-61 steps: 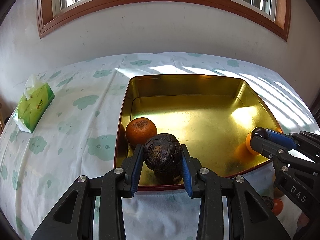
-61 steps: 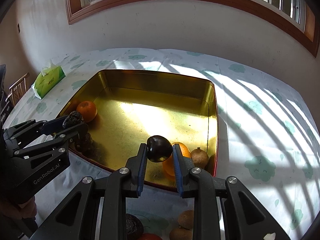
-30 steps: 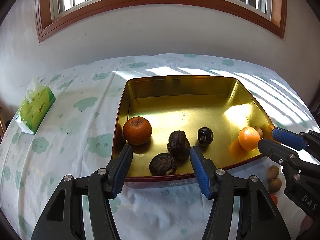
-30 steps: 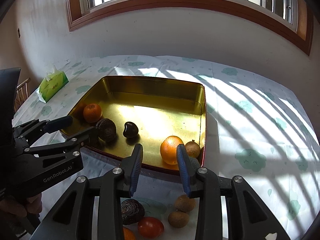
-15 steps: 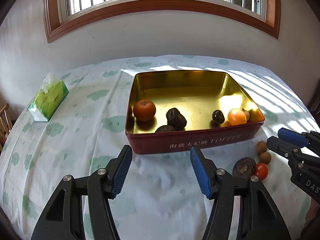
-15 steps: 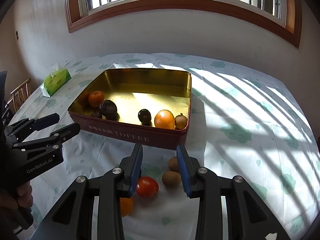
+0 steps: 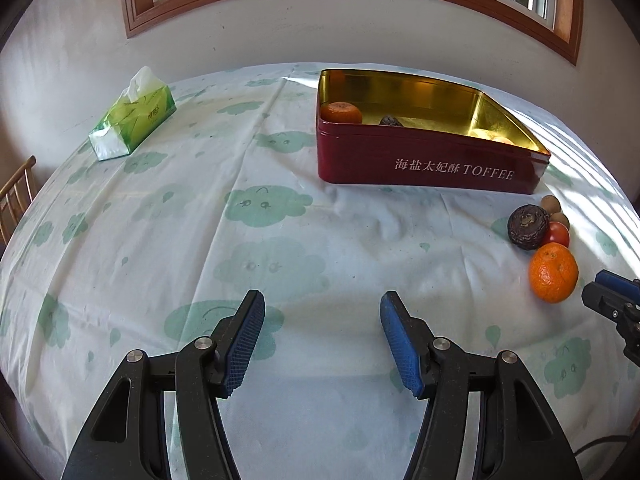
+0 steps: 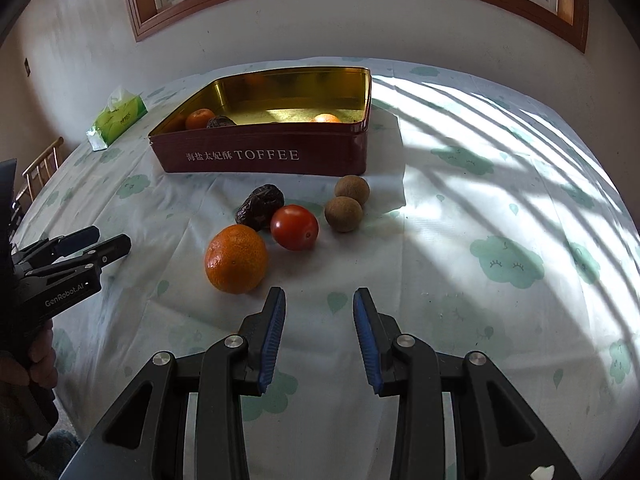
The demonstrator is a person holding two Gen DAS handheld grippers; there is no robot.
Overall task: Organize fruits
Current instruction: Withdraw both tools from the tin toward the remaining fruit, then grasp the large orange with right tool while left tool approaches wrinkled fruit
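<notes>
- The tin stands at 12 o'clock on the counter, some fruit already inside.
- The loose orange lies at 11 o'clock, just ahead of the right tongs, the nearer pair.
- Both right and left tongs gape apart, empty, touching nothing.

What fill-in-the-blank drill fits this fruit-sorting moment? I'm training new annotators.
1. The word TOFFEE is printed on the side of the red ____.
2. On the cloth outside it, next to the orange, lies one red ____.
3. The number of small brown round fruits lying on the cloth is ____.
4. The right gripper and left gripper both have their jaws ____, holding nothing.

Missing words: tin; tomato; two; open
</notes>
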